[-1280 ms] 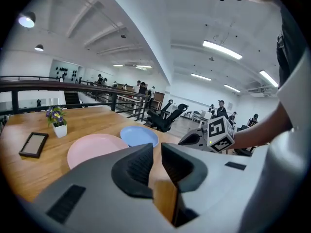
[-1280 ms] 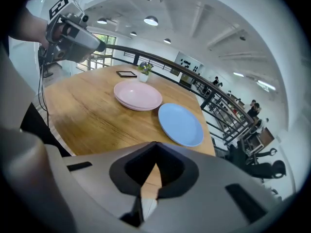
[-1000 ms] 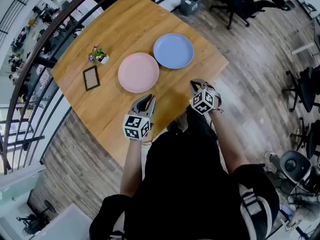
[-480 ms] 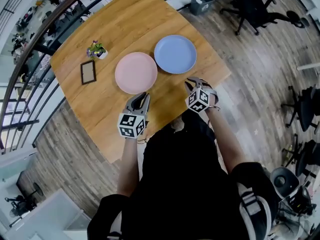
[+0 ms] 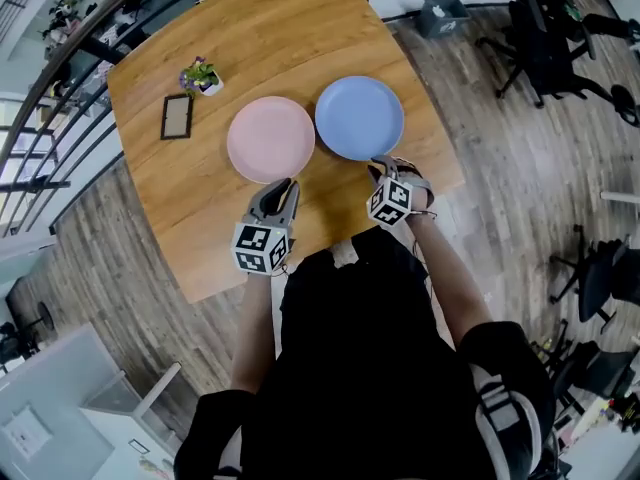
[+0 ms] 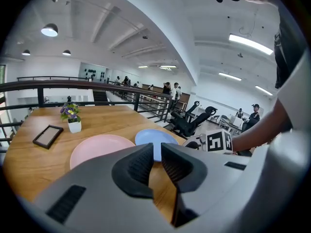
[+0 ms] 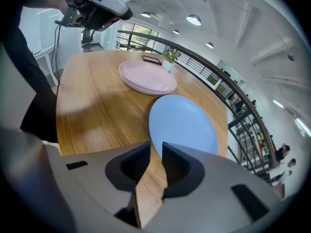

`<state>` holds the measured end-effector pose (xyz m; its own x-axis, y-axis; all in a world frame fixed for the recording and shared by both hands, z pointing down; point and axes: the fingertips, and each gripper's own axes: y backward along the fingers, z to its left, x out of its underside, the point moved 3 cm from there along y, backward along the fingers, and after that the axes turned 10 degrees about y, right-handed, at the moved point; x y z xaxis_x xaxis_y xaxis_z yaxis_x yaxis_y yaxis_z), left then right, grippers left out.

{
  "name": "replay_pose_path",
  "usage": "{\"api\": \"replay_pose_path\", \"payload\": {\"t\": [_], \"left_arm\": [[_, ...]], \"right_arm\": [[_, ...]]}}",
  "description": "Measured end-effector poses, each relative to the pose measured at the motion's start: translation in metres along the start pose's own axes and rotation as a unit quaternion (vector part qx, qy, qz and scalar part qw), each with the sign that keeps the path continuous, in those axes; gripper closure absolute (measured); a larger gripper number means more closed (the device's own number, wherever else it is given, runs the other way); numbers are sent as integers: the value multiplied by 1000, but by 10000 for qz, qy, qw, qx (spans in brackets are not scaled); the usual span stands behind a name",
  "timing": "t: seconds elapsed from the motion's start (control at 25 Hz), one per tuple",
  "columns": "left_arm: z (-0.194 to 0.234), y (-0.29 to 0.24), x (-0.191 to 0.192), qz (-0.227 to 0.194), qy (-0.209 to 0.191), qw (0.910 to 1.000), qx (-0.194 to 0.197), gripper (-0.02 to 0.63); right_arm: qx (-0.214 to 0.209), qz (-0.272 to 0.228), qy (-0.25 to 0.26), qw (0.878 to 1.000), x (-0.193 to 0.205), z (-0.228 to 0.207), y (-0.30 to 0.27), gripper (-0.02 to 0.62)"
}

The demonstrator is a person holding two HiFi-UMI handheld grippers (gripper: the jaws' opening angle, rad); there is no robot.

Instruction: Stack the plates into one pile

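Two plates lie side by side on the wooden table [image 5: 190, 208]: a pink plate [image 5: 270, 138] on the left and a blue plate [image 5: 359, 118] on the right. My left gripper [image 5: 283, 186] hovers just short of the pink plate's near rim, its jaws a narrow gap apart and empty. My right gripper [image 5: 380, 166] sits at the blue plate's near rim; its jaws are opening, with nothing between them. In the right gripper view the blue plate [image 7: 184, 123] lies straight ahead of the gripper [image 7: 156, 149], with the pink plate [image 7: 146, 77] beyond. The left gripper view shows the gripper [image 6: 156, 152] before both plates [image 6: 99, 147].
A small potted plant [image 5: 201, 76] and a dark picture frame [image 5: 175, 116] stand at the table's far left. A railing runs behind the table. Office chairs [image 5: 550, 38] stand on the wood floor to the right. The table's edge is close behind both grippers.
Both grippers have moved forward toward the plates; the right one now reaches the blue plate's near rim. The plates have not moved on the table.
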<state>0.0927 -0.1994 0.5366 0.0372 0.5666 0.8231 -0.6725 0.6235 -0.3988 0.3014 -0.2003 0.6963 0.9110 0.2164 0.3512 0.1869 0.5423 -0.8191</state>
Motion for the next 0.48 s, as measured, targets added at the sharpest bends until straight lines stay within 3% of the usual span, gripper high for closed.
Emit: {"api": "replay_pose_path", "payload": {"t": [0.2, 0.48], "left_arm": [[1, 5, 9, -134, 280, 9980, -551, 543], [10, 22, 23, -468, 730, 9867, -1373, 543]], "right_arm": [[-424, -156, 589, 9972, -5, 5, -22, 511], [-838, -253, 1212, 9888, -9, 14, -53, 512]]}}
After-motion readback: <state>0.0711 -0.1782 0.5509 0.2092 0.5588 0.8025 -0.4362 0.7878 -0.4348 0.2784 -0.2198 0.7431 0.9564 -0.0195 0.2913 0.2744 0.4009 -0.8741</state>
